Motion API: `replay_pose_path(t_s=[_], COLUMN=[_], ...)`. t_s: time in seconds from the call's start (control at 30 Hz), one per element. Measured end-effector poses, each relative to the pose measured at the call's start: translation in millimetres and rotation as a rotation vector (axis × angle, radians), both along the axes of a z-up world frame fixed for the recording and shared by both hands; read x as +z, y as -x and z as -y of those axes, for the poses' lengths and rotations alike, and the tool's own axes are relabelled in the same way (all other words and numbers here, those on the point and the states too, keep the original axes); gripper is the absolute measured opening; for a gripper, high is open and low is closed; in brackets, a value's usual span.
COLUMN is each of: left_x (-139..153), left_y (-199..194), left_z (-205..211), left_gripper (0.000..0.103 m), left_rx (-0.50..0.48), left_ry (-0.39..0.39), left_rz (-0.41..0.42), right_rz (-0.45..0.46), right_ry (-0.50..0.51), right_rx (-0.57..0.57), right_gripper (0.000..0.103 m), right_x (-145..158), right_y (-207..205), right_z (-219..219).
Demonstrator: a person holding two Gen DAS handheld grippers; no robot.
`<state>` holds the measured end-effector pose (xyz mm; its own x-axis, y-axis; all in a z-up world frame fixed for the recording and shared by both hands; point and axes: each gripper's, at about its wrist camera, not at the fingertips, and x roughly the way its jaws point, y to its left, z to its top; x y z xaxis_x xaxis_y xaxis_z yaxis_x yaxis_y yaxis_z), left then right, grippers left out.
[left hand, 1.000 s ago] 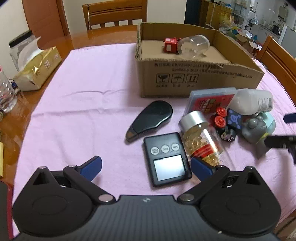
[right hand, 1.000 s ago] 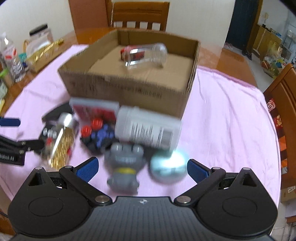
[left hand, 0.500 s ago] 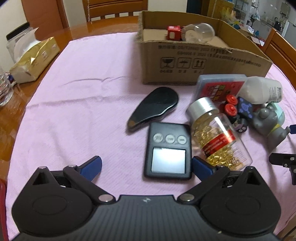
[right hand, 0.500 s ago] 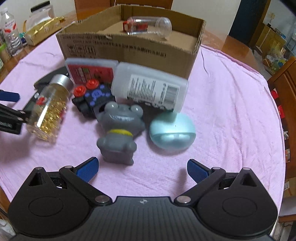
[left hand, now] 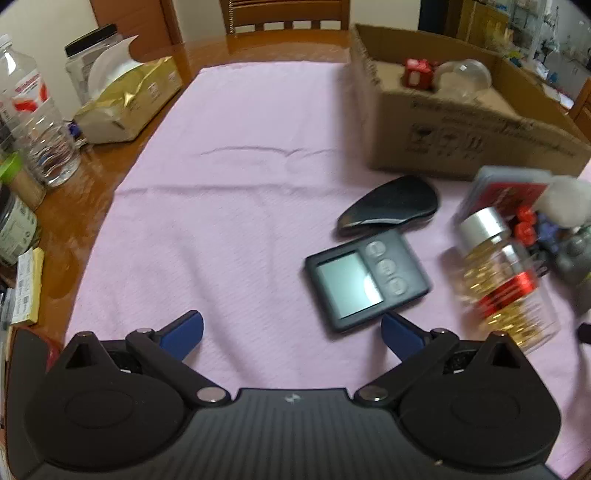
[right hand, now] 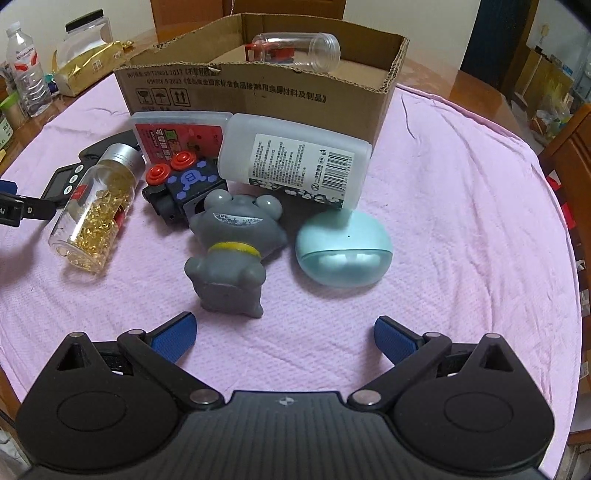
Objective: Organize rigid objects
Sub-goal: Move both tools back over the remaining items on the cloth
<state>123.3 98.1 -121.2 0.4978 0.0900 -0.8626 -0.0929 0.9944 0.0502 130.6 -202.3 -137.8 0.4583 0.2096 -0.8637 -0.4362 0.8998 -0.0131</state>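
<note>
A cardboard box (right hand: pixel 258 92) on the pink cloth holds a clear jar (right hand: pixel 295 50) and a small red item (left hand: pixel 417 72). In front of it lie a red card case (right hand: pixel 173 131), a white bottle (right hand: pixel 295 158), a black toy with red buttons (right hand: pixel 181 181), a grey frog figure (right hand: pixel 232 247), a pale blue case (right hand: pixel 343 251) and a capsule jar (right hand: pixel 96 210). My right gripper (right hand: pixel 284 336) is open just short of the frog and blue case. My left gripper (left hand: pixel 291 332) is open, with a black timer (left hand: pixel 365 284) and a dark oval object (left hand: pixel 388 210) ahead to its right.
At the table's left edge stand a water bottle (left hand: pixel 33 122), a gold tissue pack (left hand: pixel 129 99) and a lidded plastic jar (left hand: pixel 92 55). Wooden chairs (left hand: pixel 284 14) stand behind the table. Bare pink cloth (left hand: pixel 221 184) spreads left of the box.
The left gripper has swung left, so the timer and capsule jar now sit to its right. The right gripper has drawn closer to the frog and blue case. Both stay open.
</note>
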Motion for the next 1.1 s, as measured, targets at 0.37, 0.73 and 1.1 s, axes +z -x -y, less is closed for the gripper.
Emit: replay_pose_path(t_s=[0.37, 0.73, 1.1], left_x=[-6.3, -11.8, -12.1], left_y=[-42.0, -25.6, -28.2], left_z=[17.3, 8.3, 9.7], left_gripper=[0.102, 0.102, 0.103], left_rx=[0.018, 0.027, 0.047], left_ry=[0.040, 0.038, 0.038], left_rz=[0.033, 0.038, 0.036], right_rz=[0.006, -0.066, 0.058], right_ry=[-0.004, 0.020, 0.031], right_rx=[-0.004, 0.009, -0.044], right_gripper=[0.103, 0.103, 0.103], right_x=[3.7, 7.7, 36.2], right_y=[-0.1, -5.9, -29.6], right_z=[3.6, 3.6, 49.9])
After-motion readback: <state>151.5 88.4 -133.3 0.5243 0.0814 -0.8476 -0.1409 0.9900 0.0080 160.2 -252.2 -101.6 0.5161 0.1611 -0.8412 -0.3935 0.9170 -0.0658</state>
